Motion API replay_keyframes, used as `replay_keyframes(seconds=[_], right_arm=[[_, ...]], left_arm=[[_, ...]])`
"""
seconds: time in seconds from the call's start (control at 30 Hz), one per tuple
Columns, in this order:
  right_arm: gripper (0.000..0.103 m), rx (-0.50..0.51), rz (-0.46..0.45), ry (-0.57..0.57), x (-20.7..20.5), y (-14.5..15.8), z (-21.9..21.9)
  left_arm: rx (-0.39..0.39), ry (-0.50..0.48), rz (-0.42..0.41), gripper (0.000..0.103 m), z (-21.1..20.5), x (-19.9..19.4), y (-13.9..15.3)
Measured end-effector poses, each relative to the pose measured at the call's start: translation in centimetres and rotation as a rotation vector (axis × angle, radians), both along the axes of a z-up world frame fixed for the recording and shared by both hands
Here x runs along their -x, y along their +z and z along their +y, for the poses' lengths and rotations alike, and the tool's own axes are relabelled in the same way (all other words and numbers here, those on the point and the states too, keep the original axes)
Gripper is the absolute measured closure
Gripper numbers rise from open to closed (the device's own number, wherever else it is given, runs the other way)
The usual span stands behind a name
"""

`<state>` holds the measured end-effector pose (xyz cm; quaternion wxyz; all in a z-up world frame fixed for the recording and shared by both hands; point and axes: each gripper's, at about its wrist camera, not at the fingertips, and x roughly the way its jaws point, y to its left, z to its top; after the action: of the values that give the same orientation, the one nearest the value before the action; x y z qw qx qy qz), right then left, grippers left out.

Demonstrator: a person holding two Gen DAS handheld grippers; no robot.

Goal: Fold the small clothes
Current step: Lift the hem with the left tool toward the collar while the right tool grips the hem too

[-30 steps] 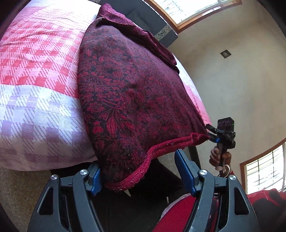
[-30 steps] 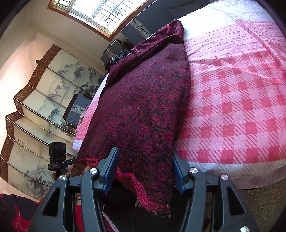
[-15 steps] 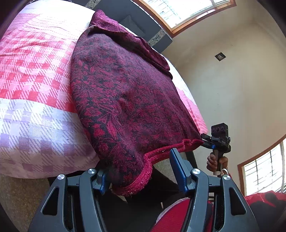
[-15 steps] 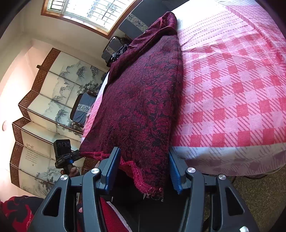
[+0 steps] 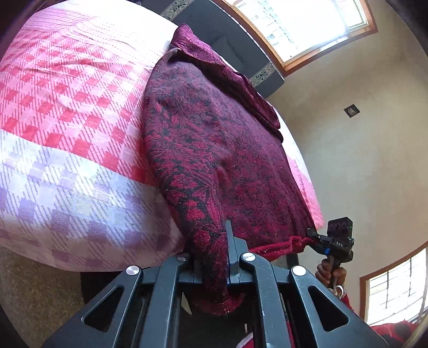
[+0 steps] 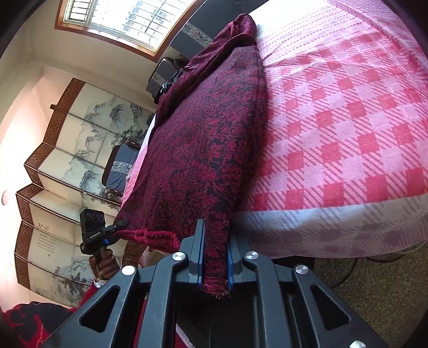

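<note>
Nearest, the left gripper and right gripper each have their fingers clamped on a near hem corner of the maroon garment. It lies spread along the bed, collar far. It looks soft, thick, probably not slippery; corners suit gripping.

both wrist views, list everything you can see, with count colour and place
garment: 1, dark red and black floral, spread on the bed, near hem pinched at both corners
bedspread: 1, pink and red check, covers the bed
folding screen: 1, pale painted panels with brown borders, against the wall
windows: 2, brown frames, in the left view
left gripper: 1, black, shut on the hem
right gripper: 1, black with blue pads, shut on the hem
</note>
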<state>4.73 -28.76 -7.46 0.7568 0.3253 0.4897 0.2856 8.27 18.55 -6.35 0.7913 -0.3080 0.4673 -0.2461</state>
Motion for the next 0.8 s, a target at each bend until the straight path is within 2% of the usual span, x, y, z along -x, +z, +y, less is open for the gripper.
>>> replay_keyframes(seconds=[0.1,0.2,0.37,0.6,0.8], right_arm=[[0.091,-0.063,-0.037,-0.012,0.4,1.1,-0.2],[0.091,-0.113,-0.073,-0.026,-0.1,2.6,-0.3],[0.091,-0.149,-0.148,-0.045,-1.1,5.8,-0.5],[0.092,-0.136,-0.218,-0.098,-5.1,10.1,-1.7],[0.092,-0.124,-0.234,-0.140,-11.2,12.9,-2.2]], left_arm=[[0.002,0.027,-0.048,0.094,-0.1,0.2,1.6],[0.005,0.045,-0.135,0.094,-0.2,0.2,4.0],[-0.043,0.048,-0.241,0.094,-1.0,-1.0,7.8],[-0.091,0.057,-0.299,0.094,-1.0,-4.7,11.3],[-0.131,0.099,-0.329,0.094,-0.2,-10.0,13.5]])
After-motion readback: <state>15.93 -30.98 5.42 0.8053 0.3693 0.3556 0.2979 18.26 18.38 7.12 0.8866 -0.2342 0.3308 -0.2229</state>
